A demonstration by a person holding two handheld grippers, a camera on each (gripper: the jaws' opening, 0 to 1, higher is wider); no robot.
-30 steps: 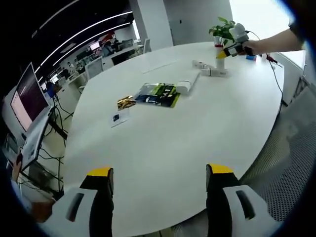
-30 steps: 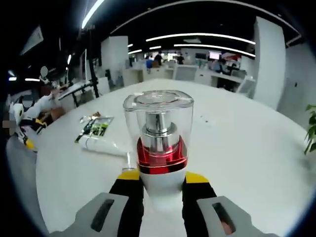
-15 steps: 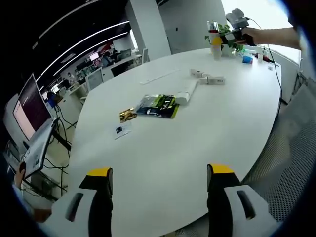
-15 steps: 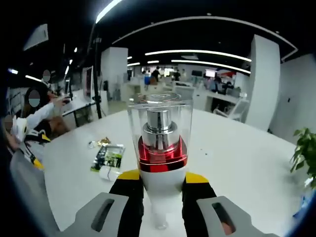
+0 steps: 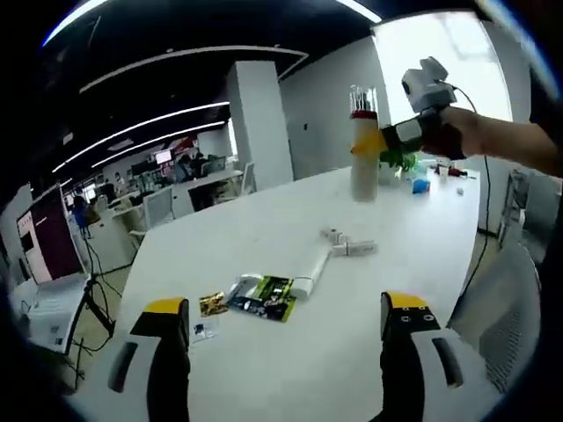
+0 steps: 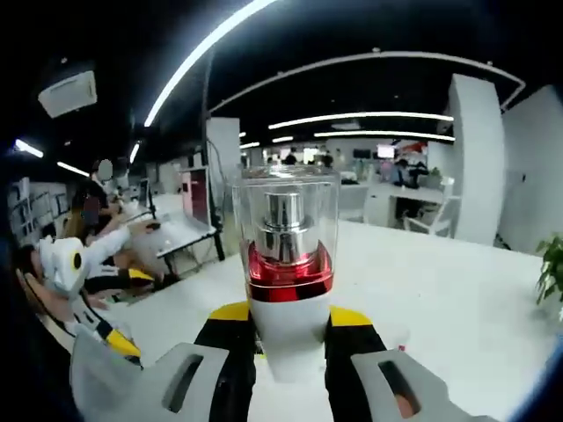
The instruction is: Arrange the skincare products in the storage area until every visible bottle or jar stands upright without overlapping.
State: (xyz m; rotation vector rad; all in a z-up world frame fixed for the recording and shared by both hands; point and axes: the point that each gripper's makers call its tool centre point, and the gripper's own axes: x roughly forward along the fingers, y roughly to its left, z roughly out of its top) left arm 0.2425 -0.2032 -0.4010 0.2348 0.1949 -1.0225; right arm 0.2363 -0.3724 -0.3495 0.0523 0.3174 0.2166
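Observation:
A pump bottle (image 6: 290,264) with a white body, red collar, silver pump and clear cap stands upright between the jaws of my right gripper (image 6: 290,316), which is shut on its body. In the left gripper view the same bottle (image 5: 363,145) hangs in the air above the far side of the white table (image 5: 264,229), held by the right gripper (image 5: 400,136) in a person's hand. A white tube (image 5: 310,264) lies flat mid-table. My left gripper (image 5: 283,304) is open over the near edge, nothing between its jaws.
A green sachet pack (image 5: 264,297), a gold sachet (image 5: 211,304) and a small card (image 5: 202,331) lie near the tube. Small white items (image 5: 347,244) lie further back. A potted plant (image 5: 400,160) stands at the far edge. Office desks and chairs surround the table.
The right gripper has raised the bottle well above the table. Both views have tilted up, so more of the room and ceiling shows. The left gripper stays open.

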